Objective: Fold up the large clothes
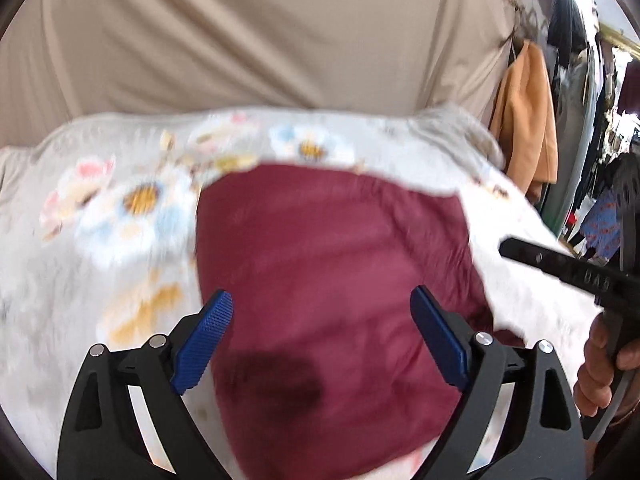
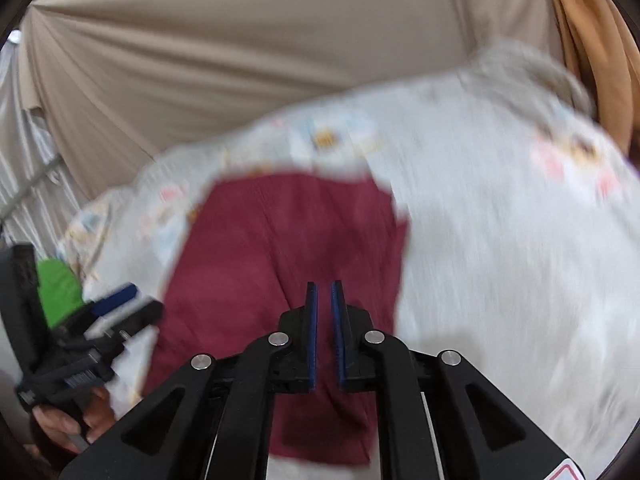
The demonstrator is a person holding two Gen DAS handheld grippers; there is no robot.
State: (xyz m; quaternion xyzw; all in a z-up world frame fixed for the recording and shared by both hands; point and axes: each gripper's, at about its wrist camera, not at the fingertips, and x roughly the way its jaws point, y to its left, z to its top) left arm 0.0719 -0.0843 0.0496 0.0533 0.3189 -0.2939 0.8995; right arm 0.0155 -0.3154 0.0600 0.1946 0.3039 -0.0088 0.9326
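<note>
A maroon garment (image 1: 332,272) lies in a folded block on a floral bedspread (image 1: 100,208). It also shows in the right wrist view (image 2: 280,248). My left gripper (image 1: 320,300) hovers above the garment's near part, jaws wide open and empty. My right gripper (image 2: 324,292) hovers over the garment too, its blue pads nearly together with a narrow gap and nothing between them. The right gripper shows at the right edge of the left wrist view (image 1: 560,268); the left gripper shows at the left of the right wrist view (image 2: 112,304). Both views are motion-blurred.
A beige curtain (image 1: 260,32) hangs behind the bed. An orange coat (image 1: 524,120) and dark clothes (image 1: 576,20) hang at the right. A green object (image 2: 58,288) sits at the bedspread's left edge (image 2: 500,240).
</note>
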